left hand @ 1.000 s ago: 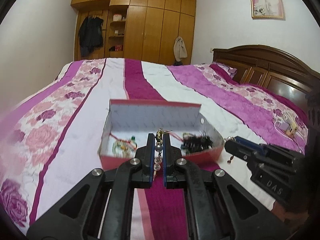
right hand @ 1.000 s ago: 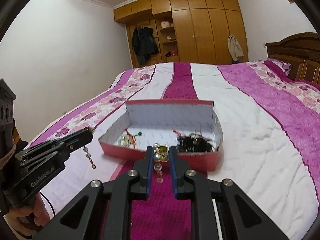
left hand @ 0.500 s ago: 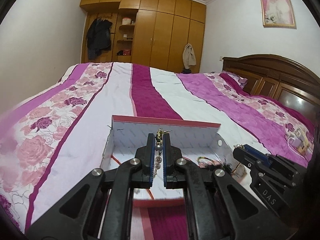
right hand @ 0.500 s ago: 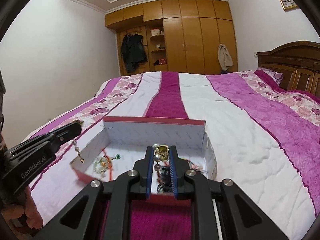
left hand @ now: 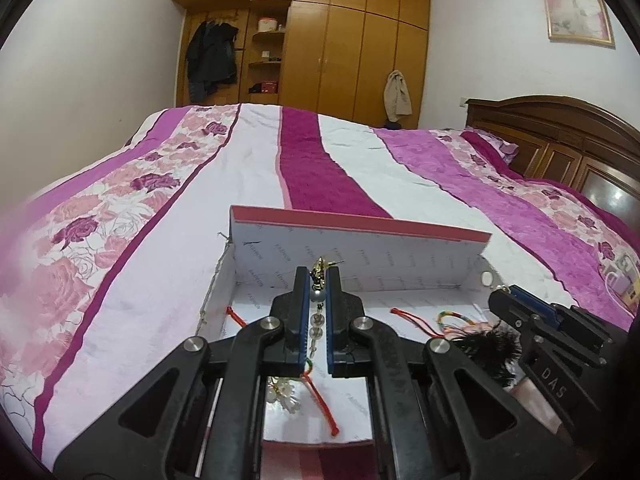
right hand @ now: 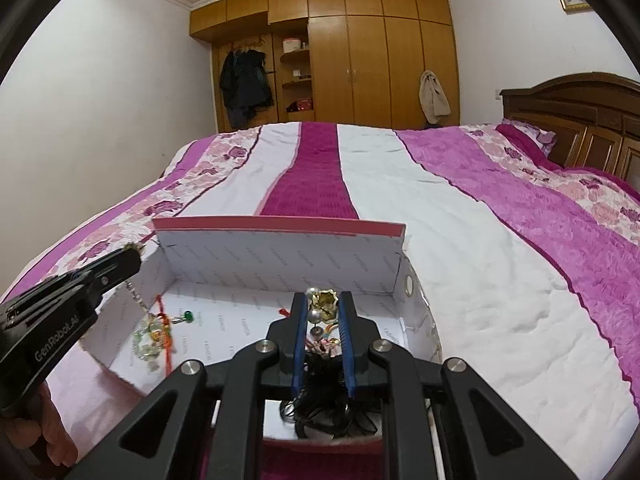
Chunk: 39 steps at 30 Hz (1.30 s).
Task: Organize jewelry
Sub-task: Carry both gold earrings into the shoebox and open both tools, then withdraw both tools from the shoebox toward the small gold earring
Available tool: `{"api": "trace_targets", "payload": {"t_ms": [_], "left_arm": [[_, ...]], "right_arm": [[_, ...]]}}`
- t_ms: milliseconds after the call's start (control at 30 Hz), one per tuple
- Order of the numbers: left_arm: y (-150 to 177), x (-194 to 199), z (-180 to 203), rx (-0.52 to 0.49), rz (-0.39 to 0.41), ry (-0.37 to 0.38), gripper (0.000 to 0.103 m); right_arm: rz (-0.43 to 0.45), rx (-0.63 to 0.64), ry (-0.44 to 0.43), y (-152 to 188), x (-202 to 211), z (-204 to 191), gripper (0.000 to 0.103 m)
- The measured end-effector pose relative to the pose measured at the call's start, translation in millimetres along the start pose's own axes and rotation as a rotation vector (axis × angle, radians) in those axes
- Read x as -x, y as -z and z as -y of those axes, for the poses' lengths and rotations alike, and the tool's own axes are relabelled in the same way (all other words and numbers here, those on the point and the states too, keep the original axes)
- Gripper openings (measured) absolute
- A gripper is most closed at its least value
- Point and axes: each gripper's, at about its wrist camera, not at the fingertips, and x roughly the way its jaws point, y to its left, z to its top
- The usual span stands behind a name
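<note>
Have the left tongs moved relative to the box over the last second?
Yes. The left tongs advanced forward over the box, from short of its near wall to above its interior.

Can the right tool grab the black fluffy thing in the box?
Probably not yet. The right tool is shut on an earring, though the black fluffy thing lies just below it in the open box.
</note>
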Motion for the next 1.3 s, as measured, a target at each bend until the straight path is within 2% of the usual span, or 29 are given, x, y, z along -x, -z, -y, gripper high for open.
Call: {"api": "trace_targets", "payload": {"t_ms": [267,333,367,400,433,500,833,1300], "left_arm": [[3,-12,-3,0.009,-0.031,-0.018,0.0],[3,-13,-2,0.009,-0.044,-0.016,0.008],[4,-13,-2,0.009,-0.047,-0.019,0.02],[4,-14,-3,0.009,-0.046,-0.022,0.03],[3,-13,-3,0.01,-0.043,-0.024,0.032],[2,-11,-3,0.008,-0.042,-0.025,0.032],[-6,18,-6,0.018,-0.063,-0.001,0.033],[7,74,-8,0.038,-0.14,0.03,0.033]], "right_arm": [[-0.036,-0.006,0.001,2,-16,3,0.018],[-0.052,-0.008,0.0,3,-20,4,0.019],[-0.061,-0.01,0.001,4,-21,4,0.02],[-0.065,-0.015,0.003,4,-22,5,0.026],[-0.067,-0.021,0.001,4,-23,6,0.036],[-0.067,-0.029,-0.005,4,-23,8,0.046],[-0.053,-0.02,-0.038,1,3,3,0.046],[-0.064,-0.021,-0.127,12,75,-11,0.047]]}}
